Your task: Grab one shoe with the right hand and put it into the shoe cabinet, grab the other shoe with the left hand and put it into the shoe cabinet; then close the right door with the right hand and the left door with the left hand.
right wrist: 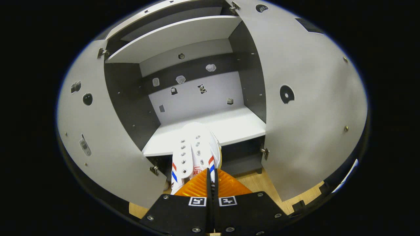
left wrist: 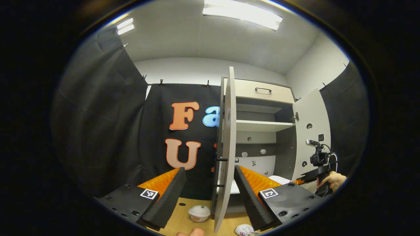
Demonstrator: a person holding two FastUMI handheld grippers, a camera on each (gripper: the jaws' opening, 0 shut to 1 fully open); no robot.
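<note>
Right tool, pinched shut on a white shoe, holds it over the shoe cabinet shelf edge. Our left tool hangs wide open, empty. We judge the shoe could tip off if let go this near the lip.

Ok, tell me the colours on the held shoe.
White shoe with red and blue stripes; clearest in the right gripper view.

Wooden floor, white bowl, shoe
</note>
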